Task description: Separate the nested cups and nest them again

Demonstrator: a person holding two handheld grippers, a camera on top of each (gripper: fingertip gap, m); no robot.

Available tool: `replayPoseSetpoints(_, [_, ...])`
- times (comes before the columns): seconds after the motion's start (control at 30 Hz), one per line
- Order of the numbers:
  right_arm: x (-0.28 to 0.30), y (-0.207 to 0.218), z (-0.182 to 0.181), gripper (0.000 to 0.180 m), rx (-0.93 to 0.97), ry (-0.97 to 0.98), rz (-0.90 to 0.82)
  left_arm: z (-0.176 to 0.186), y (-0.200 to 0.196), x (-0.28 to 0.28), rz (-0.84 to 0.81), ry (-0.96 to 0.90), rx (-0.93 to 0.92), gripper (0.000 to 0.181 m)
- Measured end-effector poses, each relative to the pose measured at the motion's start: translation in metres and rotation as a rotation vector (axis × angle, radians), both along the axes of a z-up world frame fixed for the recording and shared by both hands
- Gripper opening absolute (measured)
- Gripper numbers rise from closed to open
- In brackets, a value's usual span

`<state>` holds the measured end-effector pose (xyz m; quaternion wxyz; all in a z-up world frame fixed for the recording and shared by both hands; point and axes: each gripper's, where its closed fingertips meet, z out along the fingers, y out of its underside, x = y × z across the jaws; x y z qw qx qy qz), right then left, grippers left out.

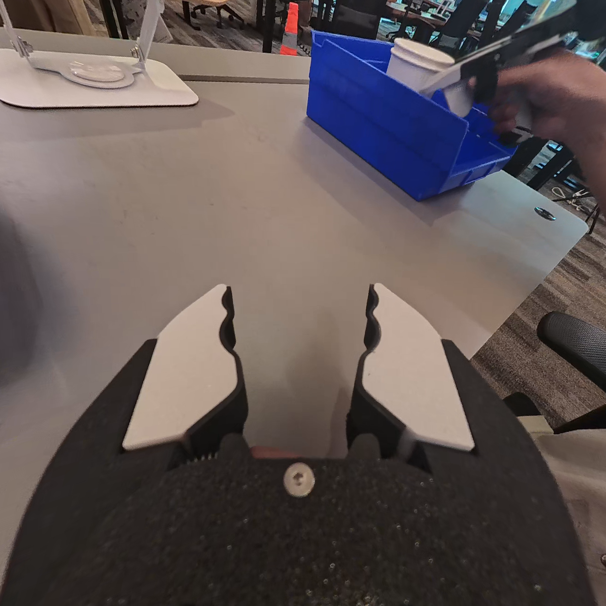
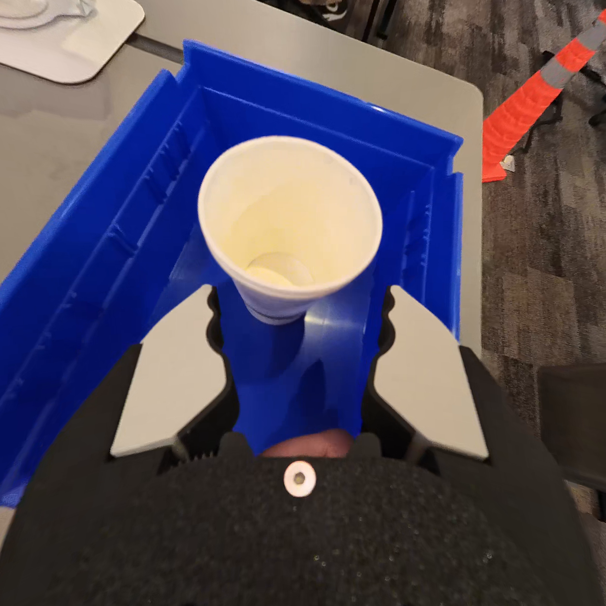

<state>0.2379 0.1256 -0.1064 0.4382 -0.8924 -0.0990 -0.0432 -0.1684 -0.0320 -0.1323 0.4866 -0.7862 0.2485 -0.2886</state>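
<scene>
1. The fingers (image 1: pixel 203 354) of the left gripper (image 1: pixel 300 288) are spread wide with nothing between them, over bare grey table (image 1: pixel 229 213).
2. The right gripper (image 2: pixel 300 288) also has its fingers (image 2: pixel 423 370) parted and empty, poised over the near end of the blue plastic bin (image 2: pixel 108 236).
3. The white paper cups (image 2: pixel 290 226), nested, stand upright inside the bin toward its far end, just beyond the right fingertips and not touched by them.
4. From the left wrist view, the bin (image 1: pixel 377 124) sits at the far right of the table, with the right gripper (image 1: pixel 439 87) and the hand (image 1: pixel 557 101) holding it above.
5. A white stand base (image 1: pixel 98 82) lies at the far left.
6. An orange traffic cone (image 2: pixel 537 98) stands on the carpet beyond the table.
</scene>
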Motion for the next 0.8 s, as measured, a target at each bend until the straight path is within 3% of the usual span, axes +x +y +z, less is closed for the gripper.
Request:
replayPoseSetpoints(0.13, [-0.013, -0.038, 0.026, 0.092, 0.133, -0.001, -0.048, 0.007, 0.006, -0.009, 0.047, 0.012, 0.036, 0.079])
replayPoseSetpoints(0.3, [-0.12, -0.096, 0.059, 0.087, 0.332, 0.257, 0.113, 0.034, 0.02, -0.042, 0.176, 0.027, 0.122, 0.084])
replayPoseSetpoints(0.53, [-0.266, -0.15, 0.0, 0.084, 0.156, 0.533, 0.366, 0.052, 0.06, -0.153, 0.447, 0.051, 0.112, 0.092])
replayPoseSetpoints(0.67, [-0.305, -0.168, -0.028, 0.083, 0.054, 0.549, 0.472, 0.048, 0.095, -0.191, 0.438, 0.051, -0.004, 0.103])
replayPoseSetpoints(0.8, [-0.308, -0.168, -0.024, 0.082, 0.065, 0.497, 0.51, 0.048, 0.133, -0.194, 0.385, 0.152, -0.019, 0.102])
